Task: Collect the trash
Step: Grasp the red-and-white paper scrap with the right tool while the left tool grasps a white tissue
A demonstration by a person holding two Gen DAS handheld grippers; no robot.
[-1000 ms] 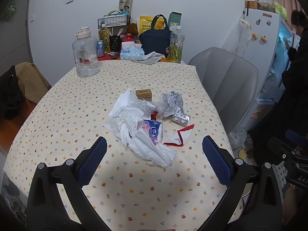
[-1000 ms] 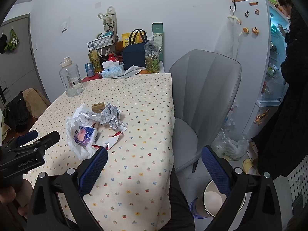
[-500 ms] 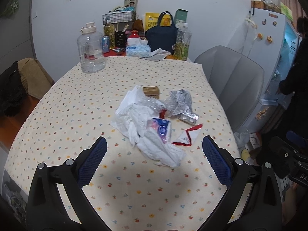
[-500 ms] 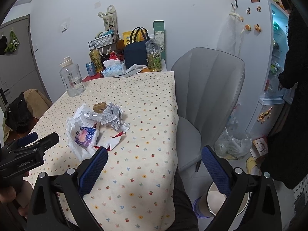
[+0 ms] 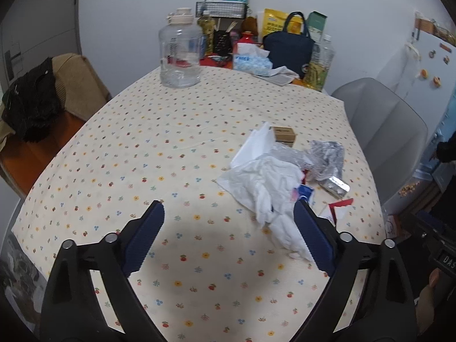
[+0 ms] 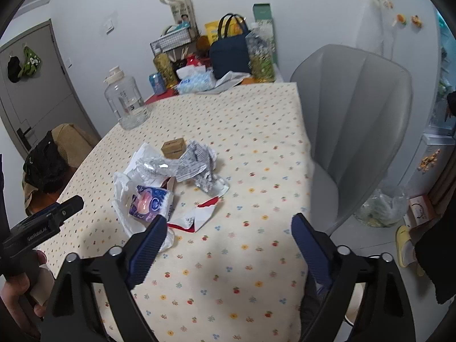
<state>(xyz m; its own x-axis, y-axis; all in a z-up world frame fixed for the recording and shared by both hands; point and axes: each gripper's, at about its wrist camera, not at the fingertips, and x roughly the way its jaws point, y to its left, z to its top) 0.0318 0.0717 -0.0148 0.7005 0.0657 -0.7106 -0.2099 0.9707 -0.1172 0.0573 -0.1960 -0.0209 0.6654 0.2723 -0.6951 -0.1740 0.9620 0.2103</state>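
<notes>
Left gripper [image 5: 229, 213] and right gripper [image 6: 228, 229]: jaws wide, just been closing slightly, nothing between. Trash pile [image 5: 273, 182] lies centre-right, touching neither; upper-left of right gripper's view.

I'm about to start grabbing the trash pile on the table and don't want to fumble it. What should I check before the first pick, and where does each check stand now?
1. Left gripper open, nothing between its jaws, which have just been closing a little: ok.
2. Right gripper open and empty, also just closing slightly: ok.
3. Crumpled white tissue within the left gripper's line: not ok, it lies off to the right, by the right finger.
4. Red-and-white torn wrapper unobstructed, flat on the floral tablecloth: ok.
5. Small brown cardboard box separate from the pile: cannot tell.
6. Bin for the trash located: cannot tell.
</notes>
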